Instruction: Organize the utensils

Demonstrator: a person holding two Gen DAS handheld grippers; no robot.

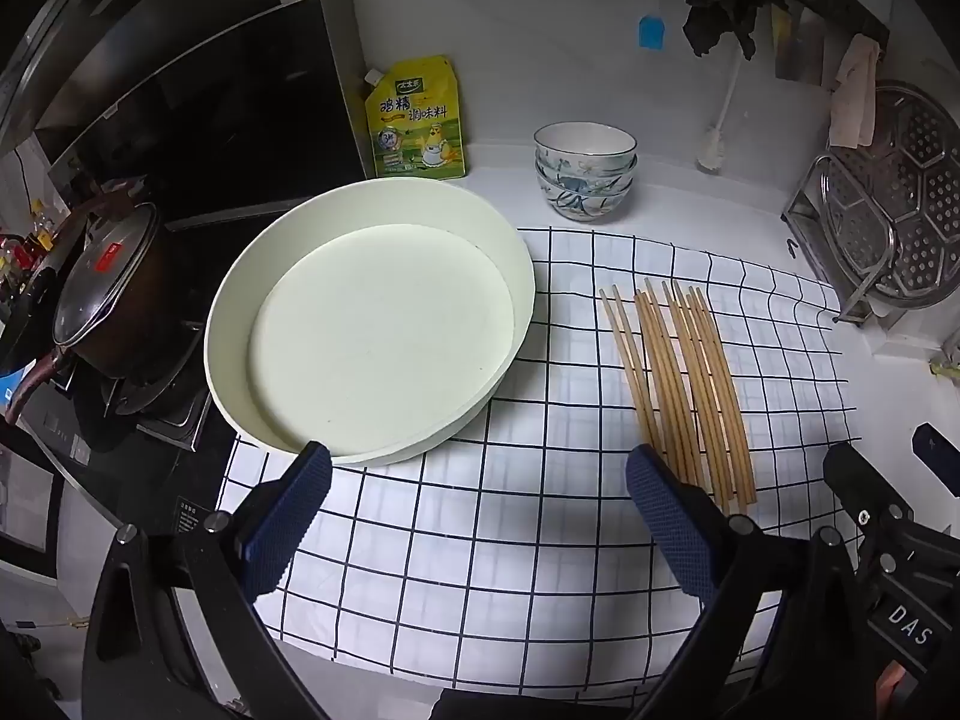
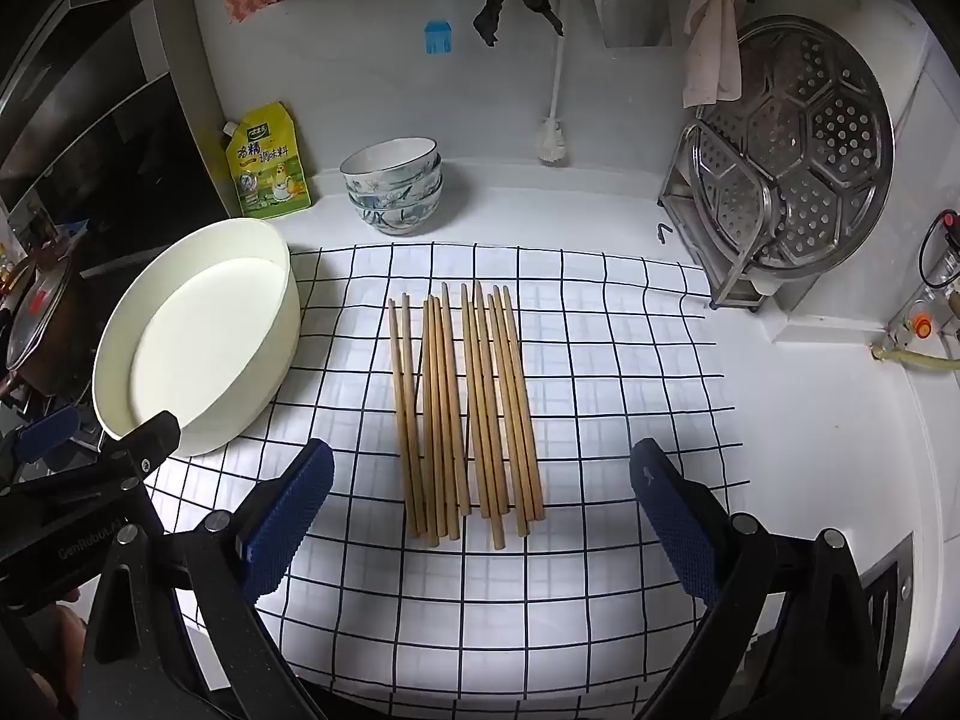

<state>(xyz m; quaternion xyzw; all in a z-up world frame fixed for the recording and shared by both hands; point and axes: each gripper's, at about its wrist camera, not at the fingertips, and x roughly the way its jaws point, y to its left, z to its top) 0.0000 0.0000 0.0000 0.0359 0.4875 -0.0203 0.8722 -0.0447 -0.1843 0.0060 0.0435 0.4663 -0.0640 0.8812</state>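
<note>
Hiding chopstick ends (image 1: 678, 384), left gripper (image 1: 477, 483) (open)

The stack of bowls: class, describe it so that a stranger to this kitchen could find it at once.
Start at the checked cloth on the white counter and look past its far edge. There, right of the yellow seasoning pouch, stands the stack of bowls. It alone is white china with blue flower patterns.

Blk grippers (image 2: 480, 504); blue textured pads (image 2: 282, 525)
</note>
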